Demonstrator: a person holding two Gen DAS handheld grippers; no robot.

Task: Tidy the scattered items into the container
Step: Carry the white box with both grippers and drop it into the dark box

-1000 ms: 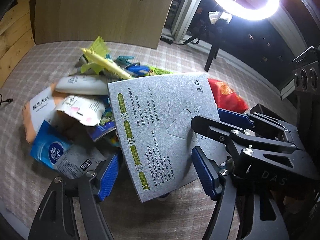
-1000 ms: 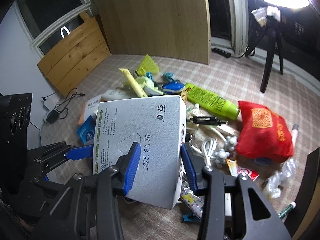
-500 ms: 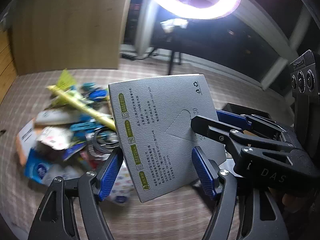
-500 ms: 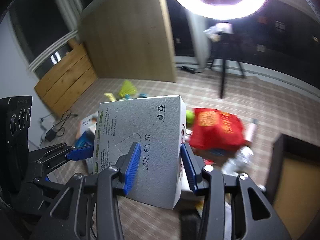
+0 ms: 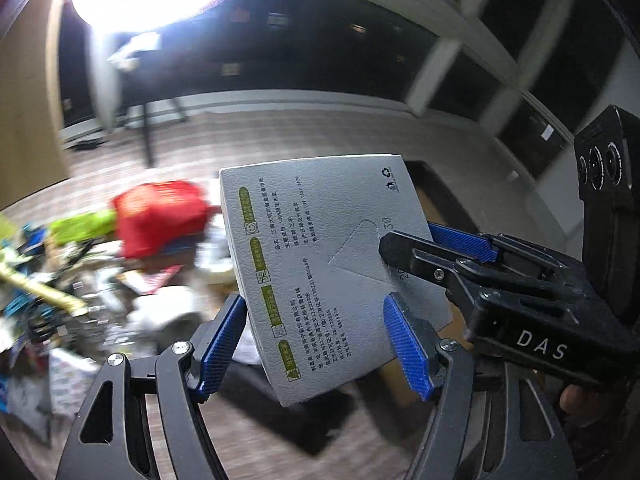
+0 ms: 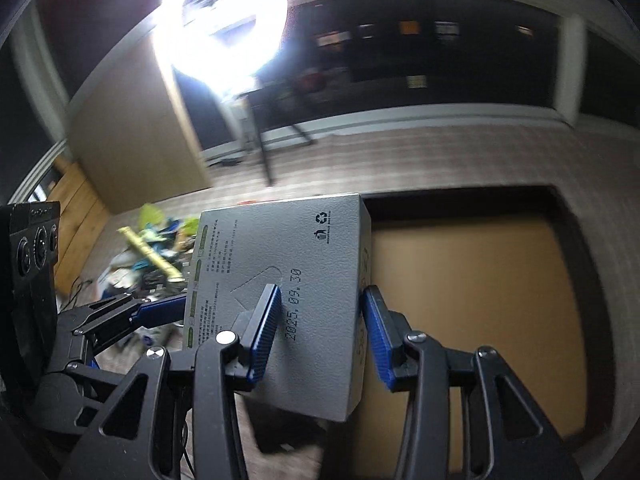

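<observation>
Both grippers (image 5: 316,344) (image 6: 320,332) clamping grey box (image 6: 304,280) by opposite edges, hanging over open container (image 6: 472,296); clutter (image 5: 60,280) lying well apart.

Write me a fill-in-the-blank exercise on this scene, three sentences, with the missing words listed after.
1. Both grippers hold one ____ box.
2. The date printed on the box reads 2025.09.____.
3. In the right wrist view, the brown container lies to the ____ of the box.

Missing words: grey; 30; right
</observation>
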